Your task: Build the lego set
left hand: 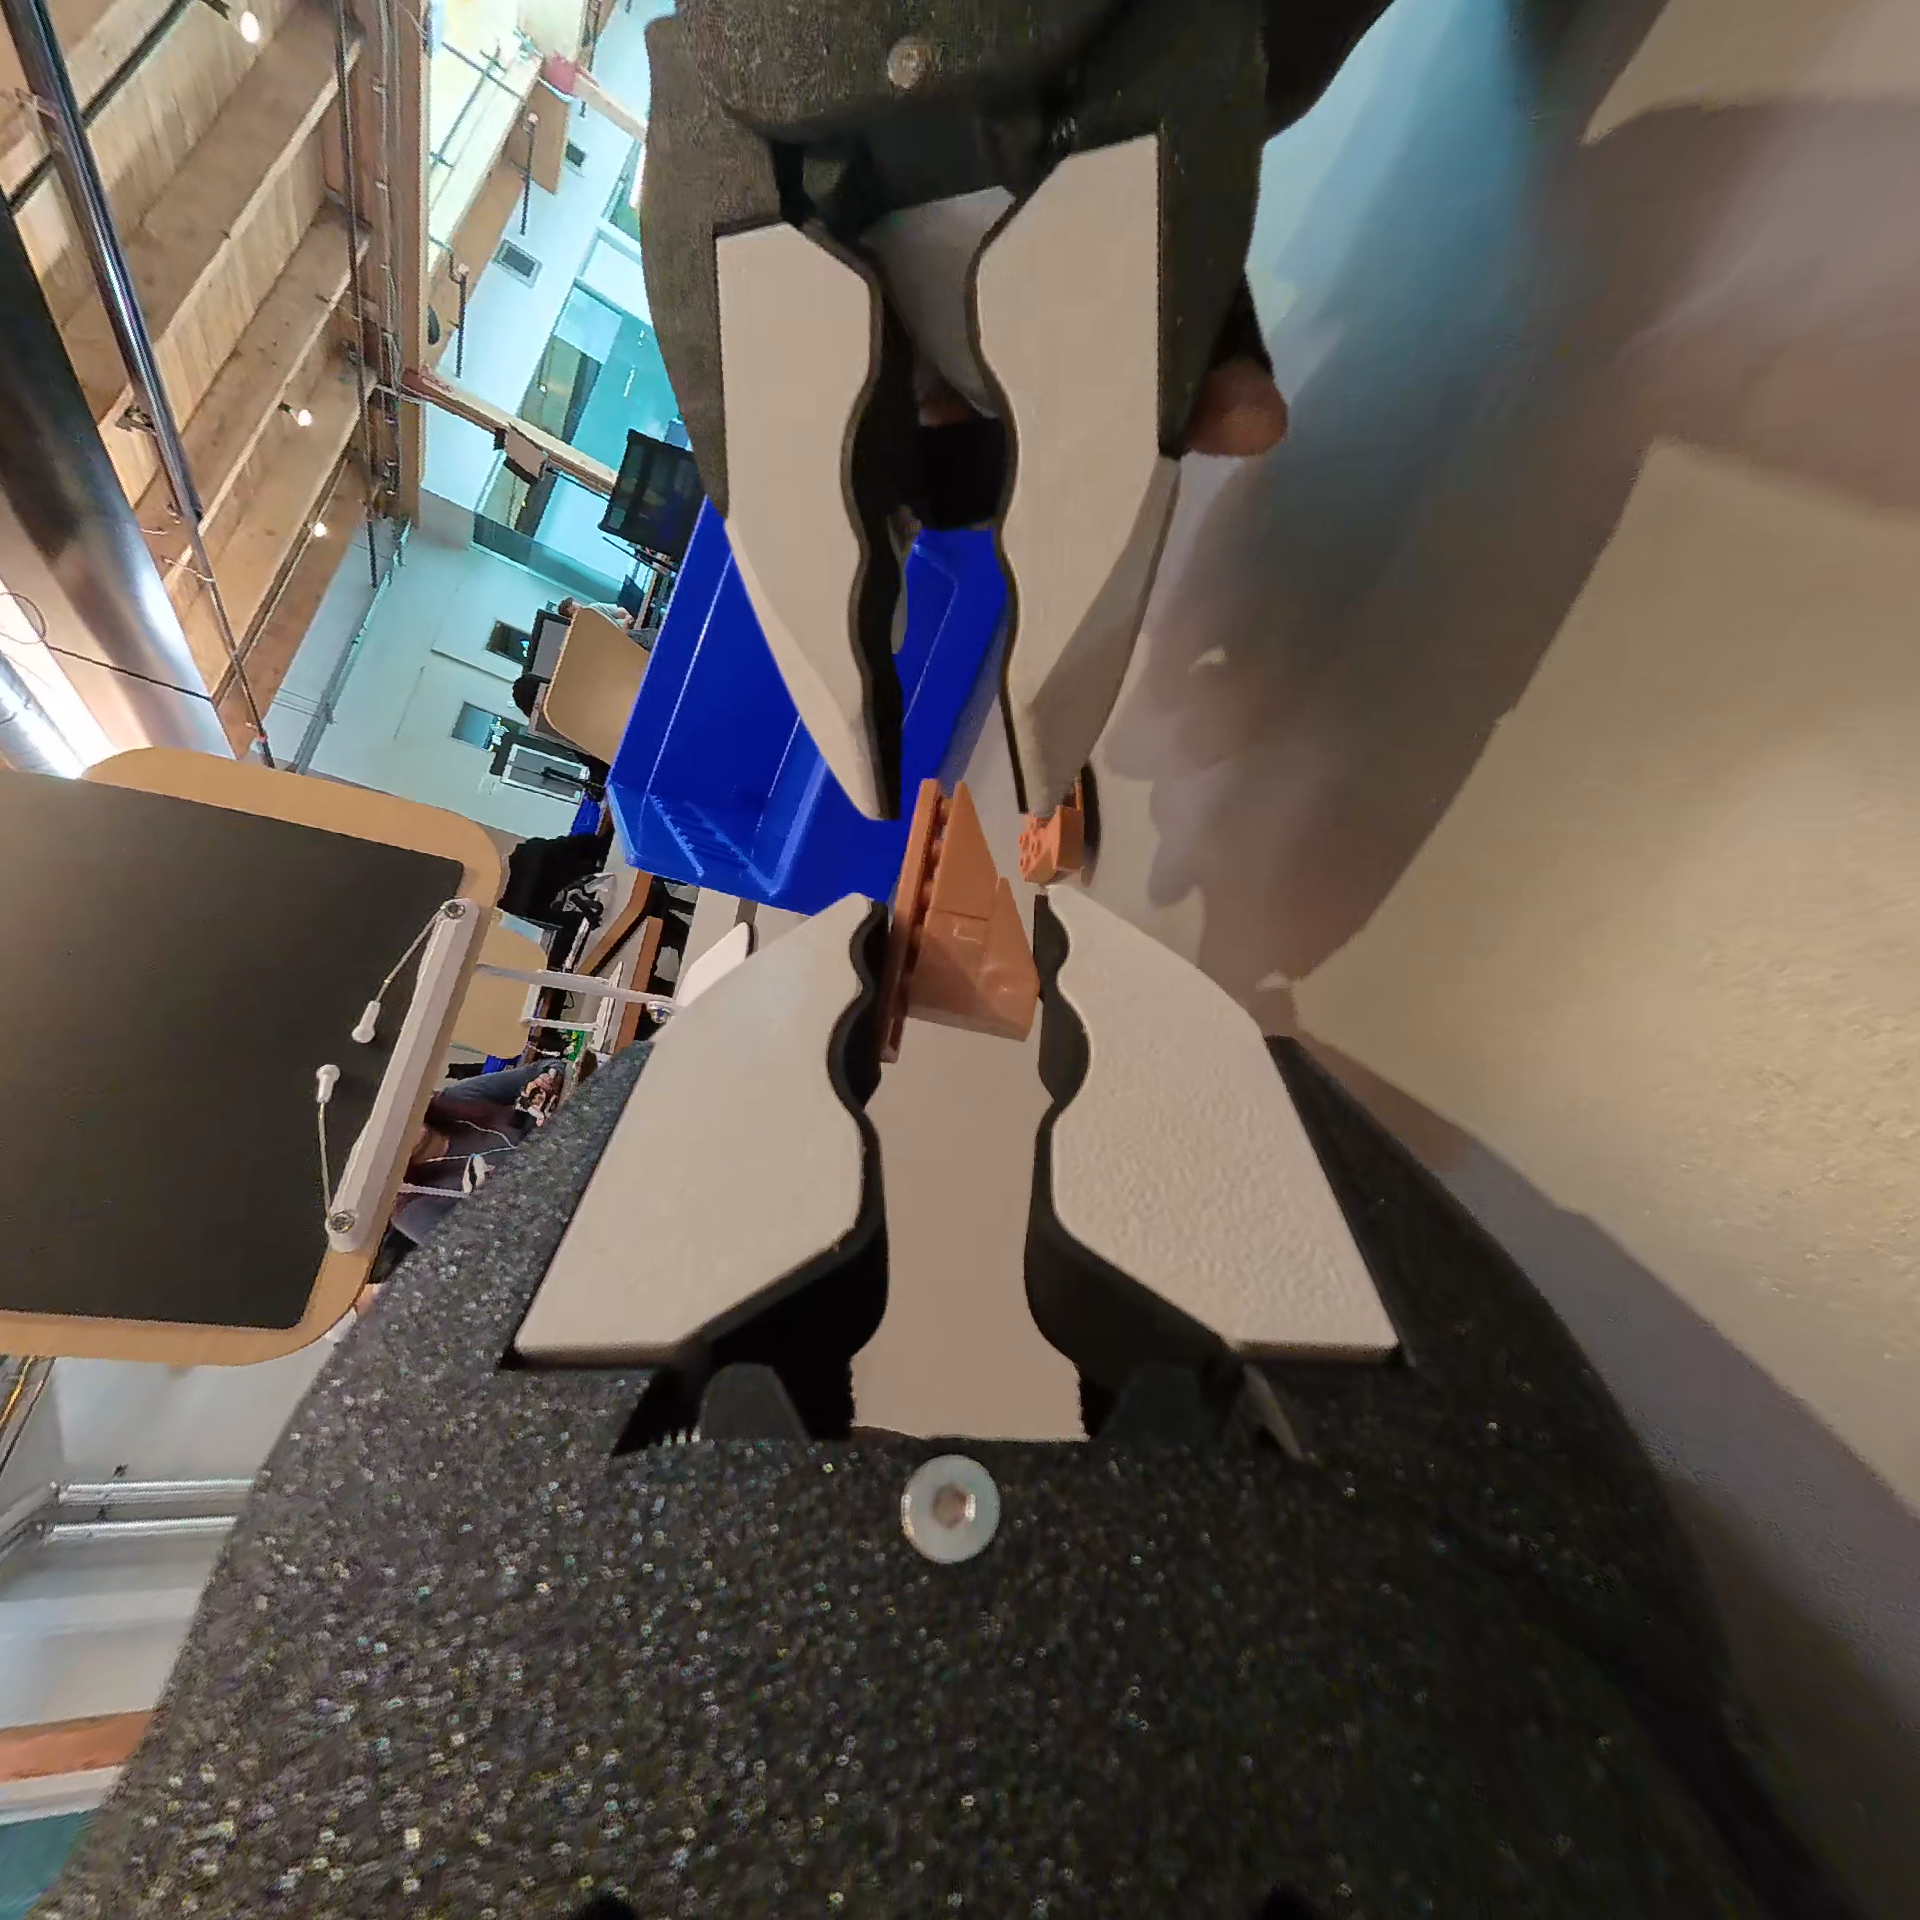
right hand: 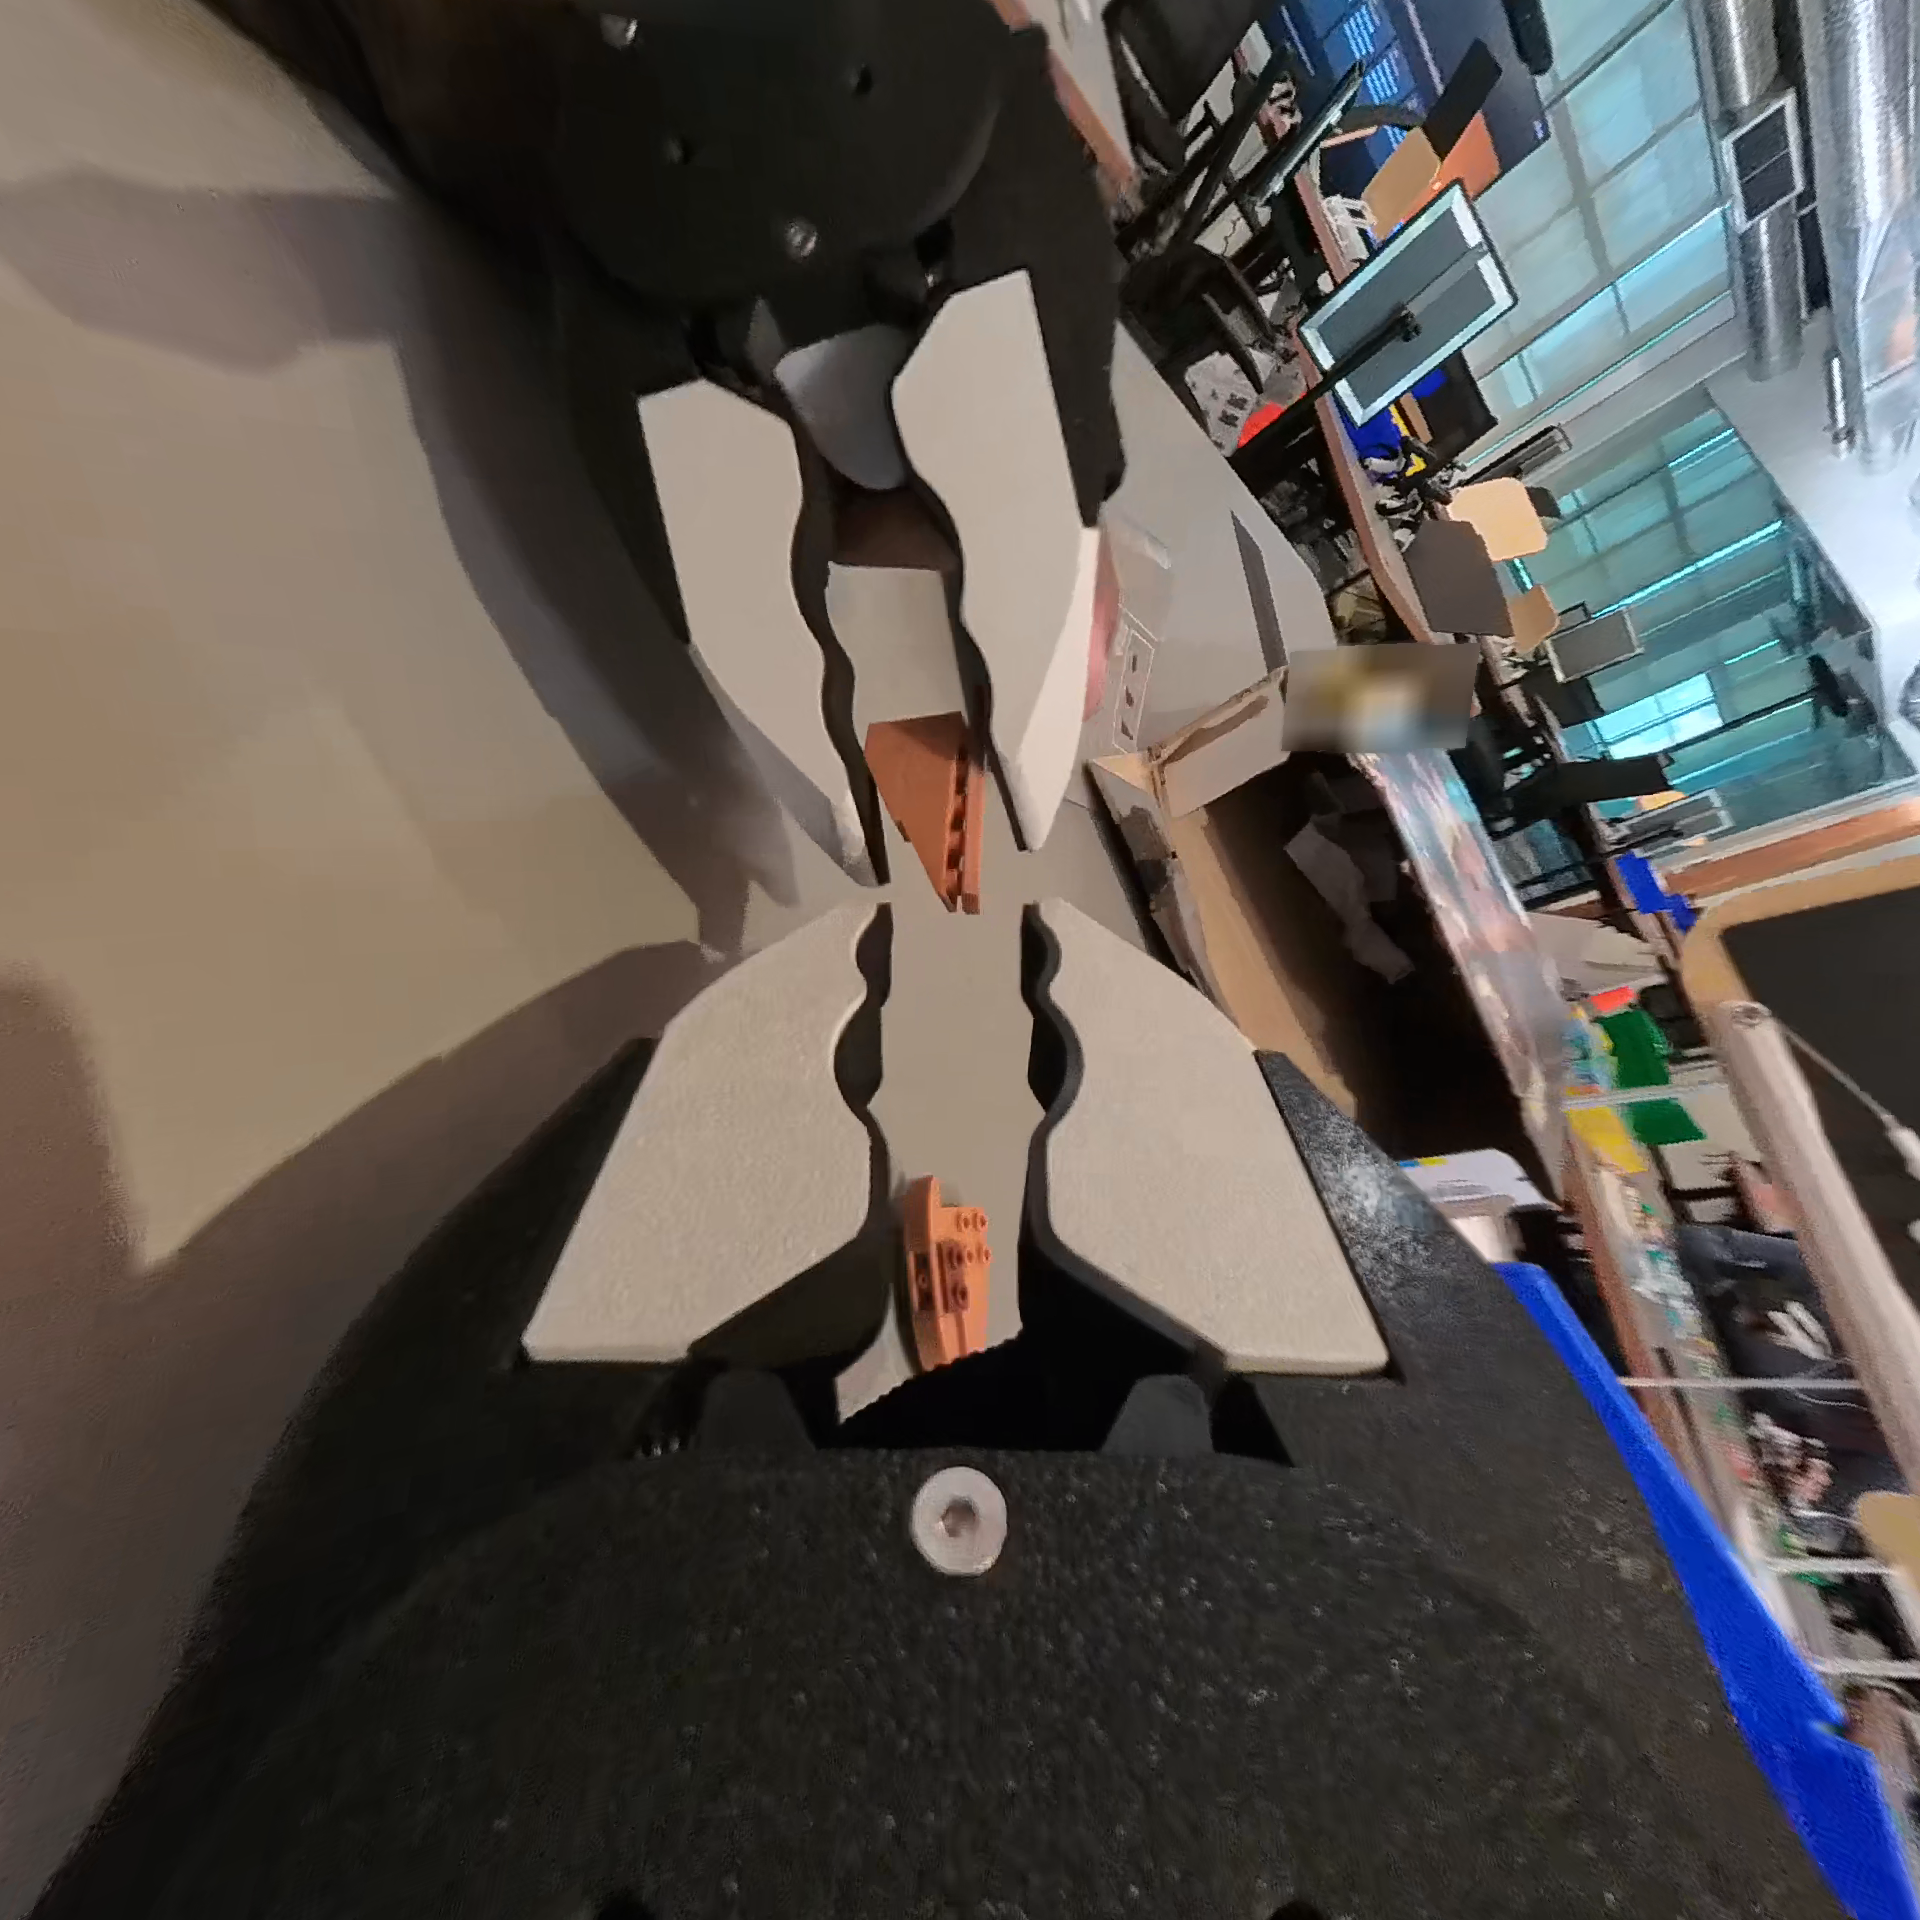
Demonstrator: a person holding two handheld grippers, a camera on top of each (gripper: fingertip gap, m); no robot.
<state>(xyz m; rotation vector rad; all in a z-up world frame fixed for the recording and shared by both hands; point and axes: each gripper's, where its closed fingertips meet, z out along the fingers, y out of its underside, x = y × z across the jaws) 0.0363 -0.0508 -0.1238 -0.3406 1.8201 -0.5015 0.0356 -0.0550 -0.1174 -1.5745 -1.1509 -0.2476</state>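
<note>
Brown wedge-shaped brick assembly [left hand: 961,961]: left gripper [left hand: 961,997] is clasping it; right gripper [right hand: 956,914] is standing parted, nothing between its tips, a small brown piece [right hand: 945,1283] lying below.

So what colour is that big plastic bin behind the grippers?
Bright blue. The bin shows best in the left wrist view, just behind the two grippers' fingertips.

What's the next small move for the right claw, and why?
Probably back the right claw off and lower it toward the small brown studded piece, which seems to lie loose on the table beneath it. Its jaws stand open on nothing, while the left claw grips the brown wedge piece.
</note>
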